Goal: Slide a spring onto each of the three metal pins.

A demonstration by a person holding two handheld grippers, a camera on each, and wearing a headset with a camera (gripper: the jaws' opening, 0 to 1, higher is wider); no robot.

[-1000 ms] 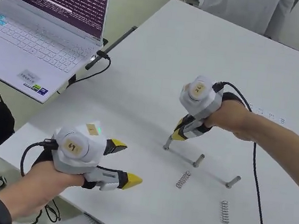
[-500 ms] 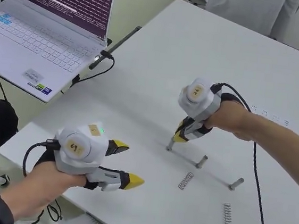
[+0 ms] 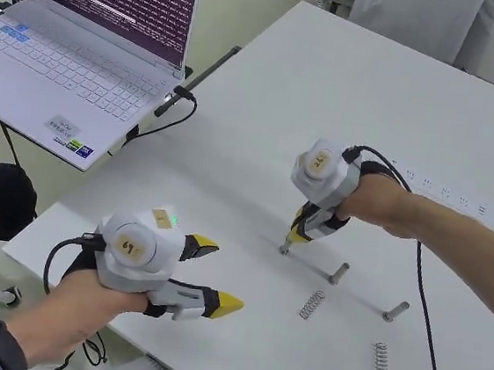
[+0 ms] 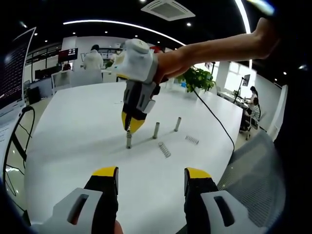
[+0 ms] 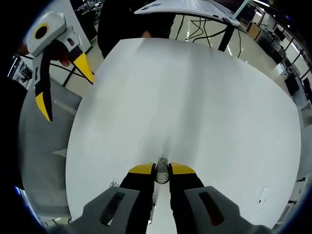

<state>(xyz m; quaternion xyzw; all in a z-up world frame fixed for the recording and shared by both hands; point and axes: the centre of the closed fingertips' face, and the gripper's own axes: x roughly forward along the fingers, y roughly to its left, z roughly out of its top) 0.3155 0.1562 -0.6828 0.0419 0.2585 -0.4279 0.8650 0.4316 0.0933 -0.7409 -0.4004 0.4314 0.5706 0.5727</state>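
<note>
An open-plan office or lab floor: a large white worktable [image 3: 363, 91] carries an open laptop [image 3: 84, 53] with lines of terminal text on its screen. The left gripper view shows a dark ceiling with a curved strip light [image 4: 122, 25] and a square air vent [image 4: 168, 9], a potted plant [image 4: 197, 78], a mesh office chair [image 4: 253, 165], and people seated at desks [image 4: 252, 105] farther back

Right gripper [image 3: 297, 236], clamped on a spring [image 5: 162, 172], has lowered toward the end pin [image 3: 285, 247]; its tips now sit just over the pin's top.
</note>
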